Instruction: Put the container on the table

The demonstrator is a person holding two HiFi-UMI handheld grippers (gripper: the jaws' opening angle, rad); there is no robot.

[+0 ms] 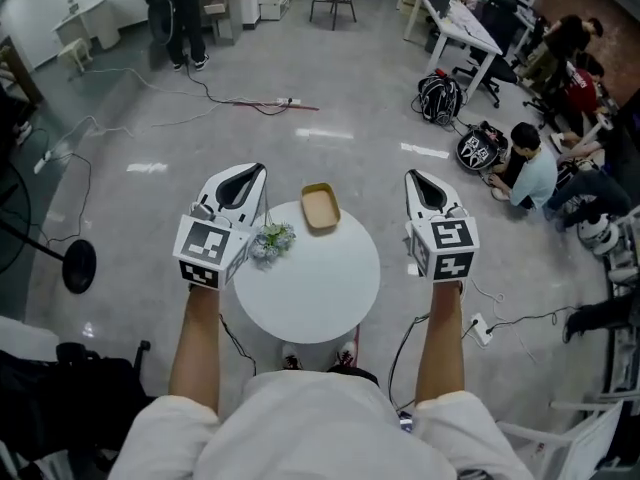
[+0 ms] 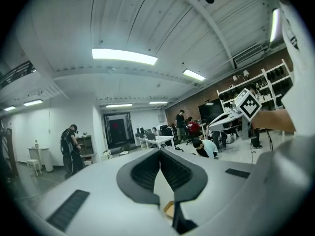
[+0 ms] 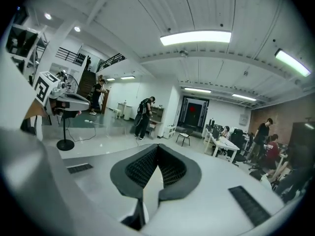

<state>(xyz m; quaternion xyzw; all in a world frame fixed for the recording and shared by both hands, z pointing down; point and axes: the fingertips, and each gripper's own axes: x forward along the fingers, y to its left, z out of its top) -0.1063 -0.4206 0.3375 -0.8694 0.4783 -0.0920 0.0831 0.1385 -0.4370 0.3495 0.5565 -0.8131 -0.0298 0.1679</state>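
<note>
Your forearms (image 1: 198, 353) hold the left gripper (image 1: 256, 174) and right gripper (image 1: 411, 176) high, jaws pressed together on nothing. The tan container (image 1: 320, 208) already sits at the far edge of the round table (image 1: 310, 288); retreat without brushing it or the small plant (image 1: 272, 240).

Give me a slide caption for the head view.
Shut, empty left gripper and right gripper flank a round white table holding a tan container and small flowers.
</note>
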